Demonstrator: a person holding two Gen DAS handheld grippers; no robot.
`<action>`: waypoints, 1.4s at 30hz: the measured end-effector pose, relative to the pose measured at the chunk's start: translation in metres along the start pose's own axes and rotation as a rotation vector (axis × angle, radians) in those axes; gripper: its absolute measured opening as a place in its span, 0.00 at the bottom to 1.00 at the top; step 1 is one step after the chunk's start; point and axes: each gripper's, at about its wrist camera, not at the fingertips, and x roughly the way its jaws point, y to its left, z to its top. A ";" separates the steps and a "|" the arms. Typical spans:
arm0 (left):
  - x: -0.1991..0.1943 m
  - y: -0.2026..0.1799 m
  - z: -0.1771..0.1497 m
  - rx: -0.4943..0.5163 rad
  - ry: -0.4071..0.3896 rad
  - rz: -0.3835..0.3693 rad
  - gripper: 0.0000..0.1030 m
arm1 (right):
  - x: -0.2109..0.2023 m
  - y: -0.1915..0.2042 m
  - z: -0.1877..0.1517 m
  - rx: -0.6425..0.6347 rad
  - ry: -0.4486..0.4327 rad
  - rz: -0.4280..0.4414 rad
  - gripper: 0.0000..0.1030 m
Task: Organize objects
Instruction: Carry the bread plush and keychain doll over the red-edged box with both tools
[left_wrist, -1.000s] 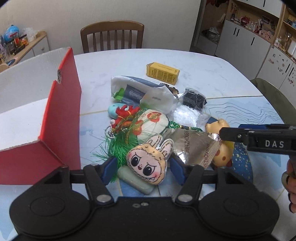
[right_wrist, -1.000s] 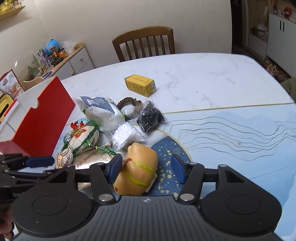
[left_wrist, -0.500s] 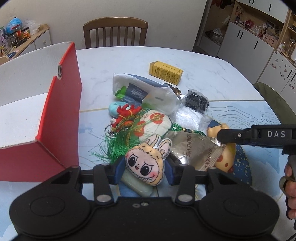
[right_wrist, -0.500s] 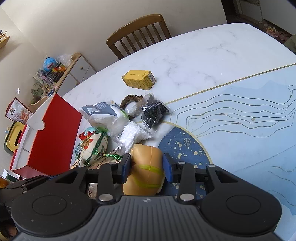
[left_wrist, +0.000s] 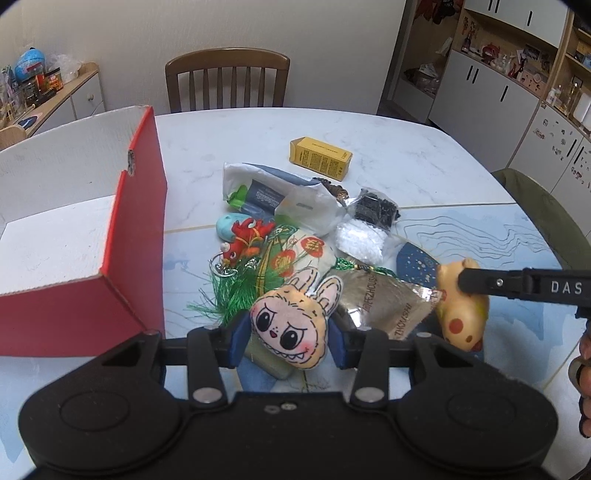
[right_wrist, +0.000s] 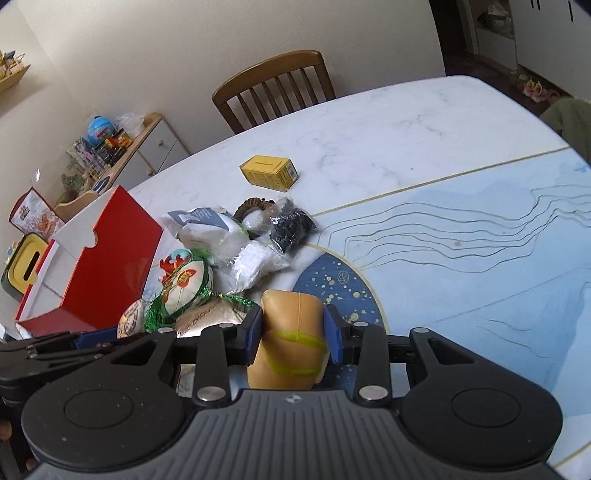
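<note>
Left gripper (left_wrist: 286, 338): jaws closed on the rabbit-eared plush face (left_wrist: 291, 325), blue pads pressing its two sides. Right gripper (right_wrist: 293, 338): jaws clamped on the tan bear-shaped toy (right_wrist: 290, 341), which bears yellow-green bands; in the left wrist view the same toy (left_wrist: 461, 314) shows red dots and sits under the right gripper's black finger.

Landmark: the plush face. Beneath it, a pale green bar (left_wrist: 267, 360) lies on the tabletop (left_wrist: 424, 155). Just right of it, a silver foil packet (left_wrist: 384, 306), overlapped at its left edge. Behind it, an embroidered pouch with green tassel (left_wrist: 284, 258), then a red lobster charm (left_wrist: 245, 240) and a light blue piece (left_wrist: 227, 225). Further behind, a white bag (left_wrist: 280, 195), a clear packet of white beads (left_wrist: 360, 240), a packet of black beads (left_wrist: 373, 208) and a yellow carton (left_wrist: 319, 157). Left of it, an open red box (left_wrist: 136, 236) with white interior. Beyond all, a wooden chair (left_wrist: 227, 79).
</note>
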 end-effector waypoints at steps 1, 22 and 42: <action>-0.003 0.000 0.000 -0.004 -0.003 -0.002 0.41 | -0.004 0.003 0.000 -0.014 -0.006 -0.001 0.34; -0.082 0.076 0.033 -0.076 -0.073 0.016 0.41 | -0.033 0.167 0.025 -0.297 -0.082 0.105 0.34; -0.059 0.239 0.064 -0.071 0.014 0.140 0.41 | 0.082 0.325 0.032 -0.429 -0.039 0.086 0.34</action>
